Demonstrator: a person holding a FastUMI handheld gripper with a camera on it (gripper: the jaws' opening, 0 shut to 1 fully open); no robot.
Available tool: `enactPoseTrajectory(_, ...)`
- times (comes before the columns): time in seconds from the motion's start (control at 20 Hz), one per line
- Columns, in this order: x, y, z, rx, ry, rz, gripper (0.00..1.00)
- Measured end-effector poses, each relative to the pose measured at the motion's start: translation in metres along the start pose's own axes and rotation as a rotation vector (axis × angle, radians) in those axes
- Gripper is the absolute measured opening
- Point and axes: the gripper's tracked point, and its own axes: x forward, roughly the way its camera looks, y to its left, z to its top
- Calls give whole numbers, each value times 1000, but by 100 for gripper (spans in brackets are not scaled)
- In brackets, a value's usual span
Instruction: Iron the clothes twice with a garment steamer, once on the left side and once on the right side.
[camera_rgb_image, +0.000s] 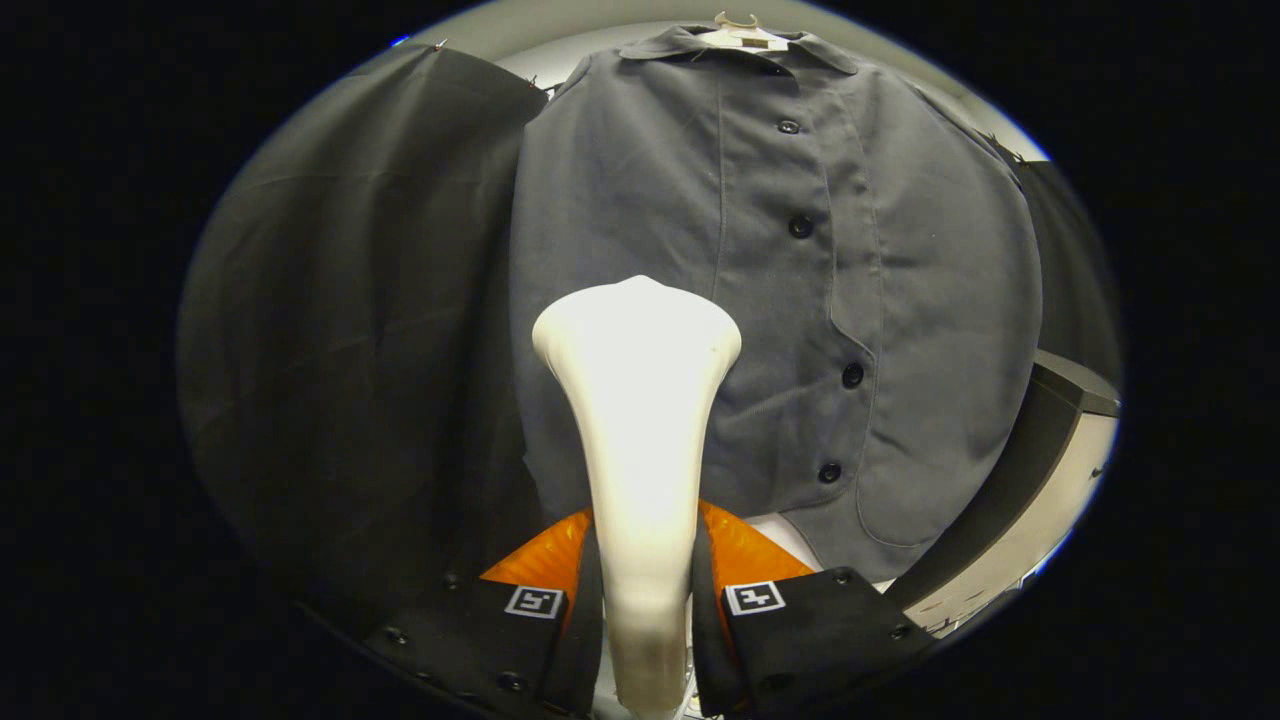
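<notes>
The white garment steamer (640, 440) is standing upright between the fingers of the gripper (645, 610), its narrow handle clamped from both sides and its wide flat head rising well beyond the fingertips. The head is facing the grey shirt (780, 300), sitting over the lower part of the panel left of the button row; whether it is touching the cloth or hovering just off it cannot be told. The shirt is hanging from a pale hanger (742, 32) at the collar, buttoned down its front with dark buttons (800, 226). Open cloth is lying above the head up to the collar and to its right across the button placket towards the rounded hem. To the left, the shirt's edge is running close beside a black cloth (350, 330), leaving little room on that side. A dark-topped, light-sided piece of furniture (1040, 480) is standing near the shirt's lower right hem. The steamer's base and the shirt's left lower hem are being hidden behind the fingers and the steamer body.
</notes>
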Motion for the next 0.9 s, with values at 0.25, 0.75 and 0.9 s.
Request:
enactPoseTrajectory(0.25, -27, 2, 30, 18, -81, -3, 45)
enactPoseTrajectory(0.75, -110, -13, 117, 14, -293, -57, 45)
enactPoseTrajectory(0.9, -132, -31, 133, 27, -331, -76, 45)
